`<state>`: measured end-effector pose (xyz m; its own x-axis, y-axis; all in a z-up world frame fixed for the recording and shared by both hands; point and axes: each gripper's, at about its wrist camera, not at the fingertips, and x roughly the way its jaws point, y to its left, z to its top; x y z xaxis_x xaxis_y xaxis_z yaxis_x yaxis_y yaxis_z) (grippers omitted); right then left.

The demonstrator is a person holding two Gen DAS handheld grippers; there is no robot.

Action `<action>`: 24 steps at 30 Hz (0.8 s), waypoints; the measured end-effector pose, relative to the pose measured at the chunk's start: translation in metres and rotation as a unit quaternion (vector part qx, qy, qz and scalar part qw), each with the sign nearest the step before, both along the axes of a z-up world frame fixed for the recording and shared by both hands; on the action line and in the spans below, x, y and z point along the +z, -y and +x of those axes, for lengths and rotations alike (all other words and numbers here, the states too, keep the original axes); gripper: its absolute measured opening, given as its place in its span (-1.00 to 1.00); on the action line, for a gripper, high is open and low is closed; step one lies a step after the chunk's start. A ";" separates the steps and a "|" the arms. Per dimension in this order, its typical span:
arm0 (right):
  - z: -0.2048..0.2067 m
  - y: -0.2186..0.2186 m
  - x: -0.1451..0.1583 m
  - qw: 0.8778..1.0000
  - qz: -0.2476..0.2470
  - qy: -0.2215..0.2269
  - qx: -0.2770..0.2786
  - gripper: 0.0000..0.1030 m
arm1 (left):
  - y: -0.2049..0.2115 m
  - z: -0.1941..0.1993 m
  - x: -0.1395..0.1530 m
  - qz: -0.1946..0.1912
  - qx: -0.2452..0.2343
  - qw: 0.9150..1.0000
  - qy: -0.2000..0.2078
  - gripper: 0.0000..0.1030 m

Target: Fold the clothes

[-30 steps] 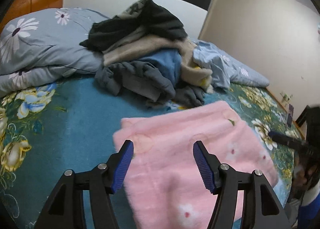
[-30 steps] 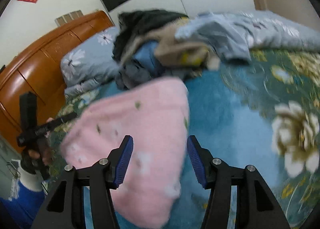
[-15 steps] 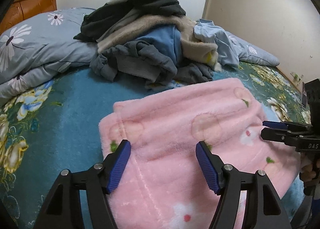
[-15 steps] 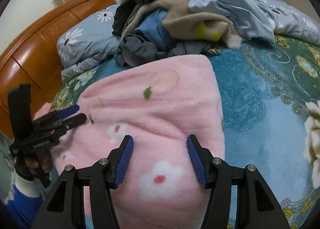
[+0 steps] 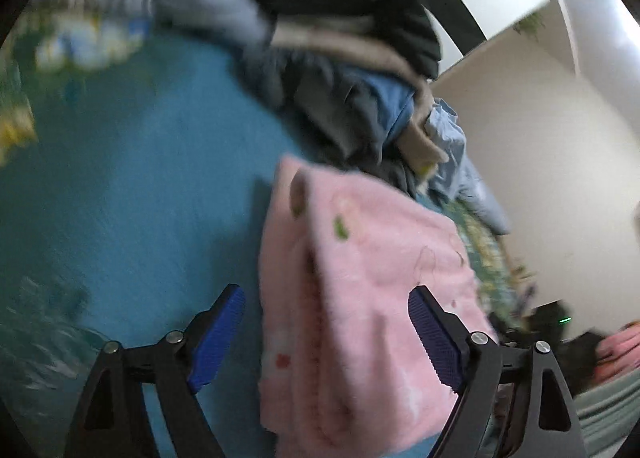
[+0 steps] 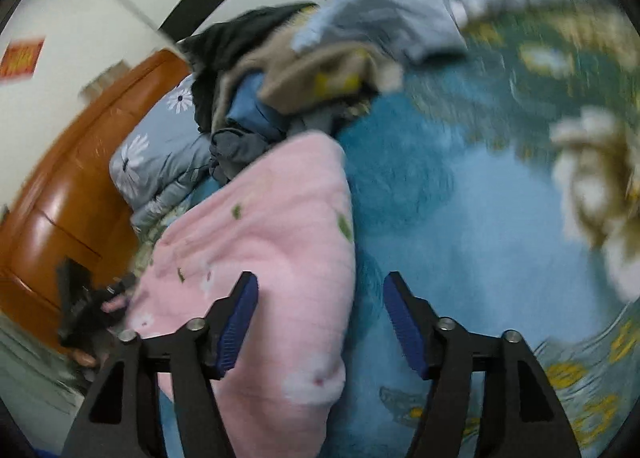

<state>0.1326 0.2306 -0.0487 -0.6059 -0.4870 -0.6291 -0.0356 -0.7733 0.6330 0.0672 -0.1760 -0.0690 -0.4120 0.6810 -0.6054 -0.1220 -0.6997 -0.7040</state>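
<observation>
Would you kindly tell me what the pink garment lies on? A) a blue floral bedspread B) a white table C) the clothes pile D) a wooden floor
A: the pink garment lies flat on the blue floral bedspread, in front of the clothes pile.

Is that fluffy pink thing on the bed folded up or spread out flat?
Folded. The pink garment lies doubled on the blue bedspread, one layer's edge stepped over another.
</observation>
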 end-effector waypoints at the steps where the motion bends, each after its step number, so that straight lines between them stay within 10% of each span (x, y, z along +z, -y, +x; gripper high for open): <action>1: -0.001 -0.002 -0.005 1.000 -0.020 0.005 0.000 0.31 | 0.003 -0.003 -0.009 0.022 -0.002 1.000 0.013 0.72; 8: -0.017 -0.001 -0.030 0.994 -0.108 0.025 0.004 0.38 | -0.007 -0.013 -0.030 0.092 -0.053 0.994 0.037 1.00; 16: -0.043 0.016 -0.036 0.992 -0.119 0.037 0.036 0.39 | -0.044 -0.028 -0.025 0.039 -0.100 0.994 0.031 0.96; 24: -0.046 0.022 -0.036 0.993 -0.098 0.040 0.047 0.38 | -0.038 -0.025 -0.028 0.035 -0.081 0.996 0.028 0.32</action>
<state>0.0862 0.2088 -0.0846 -0.5043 -0.6565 -0.5610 -0.0250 -0.6383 0.7694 0.0419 -0.1381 -0.0973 -0.2598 0.7768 -0.5737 -0.1888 -0.6235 -0.7587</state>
